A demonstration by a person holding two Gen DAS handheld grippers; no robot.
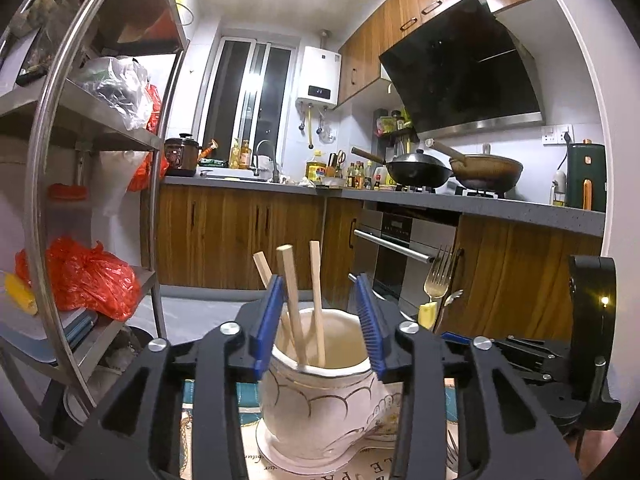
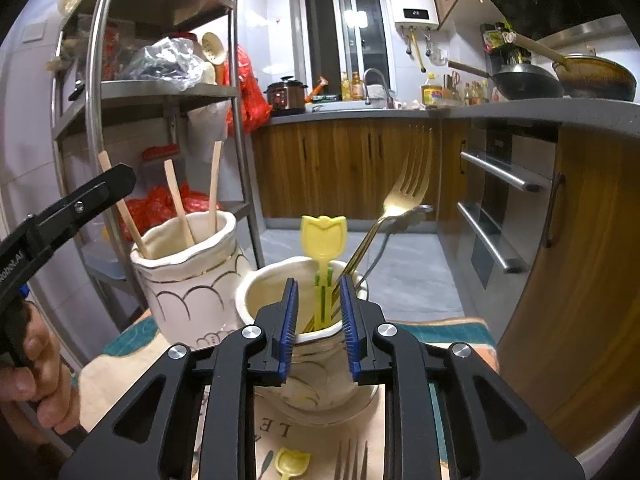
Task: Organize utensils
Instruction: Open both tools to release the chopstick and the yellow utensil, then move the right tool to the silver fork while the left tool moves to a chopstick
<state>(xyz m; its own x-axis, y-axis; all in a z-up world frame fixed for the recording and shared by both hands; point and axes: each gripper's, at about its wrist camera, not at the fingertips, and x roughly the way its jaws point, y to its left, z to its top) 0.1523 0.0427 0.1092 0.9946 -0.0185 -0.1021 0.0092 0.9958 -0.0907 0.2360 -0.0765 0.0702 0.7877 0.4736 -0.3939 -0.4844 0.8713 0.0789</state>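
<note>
My left gripper [image 1: 320, 322] is open, its blue pads either side of a white ceramic jar [image 1: 316, 404] that holds three wooden chopsticks [image 1: 290, 280]; nothing is gripped. My right gripper [image 2: 318, 316] is open over a second white jar [image 2: 312, 396] holding a yellow tulip-shaped spoon [image 2: 323, 236], a gold fork [image 2: 404, 196] and a silver spoon [image 2: 404, 220]. The chopstick jar [image 2: 192, 280] stands to its left. A second yellow spoon [image 2: 292, 462] and a fork [image 2: 352, 464] lie on the mat below. The left gripper's body [image 2: 60, 216] shows at the left edge.
Both jars stand on a printed placemat [image 2: 120, 372] on a small table. A steel shelf rack [image 1: 80, 160] with red bags stands close on the left. Kitchen counter, oven [image 1: 400, 248] and woks [image 1: 420, 168] lie beyond.
</note>
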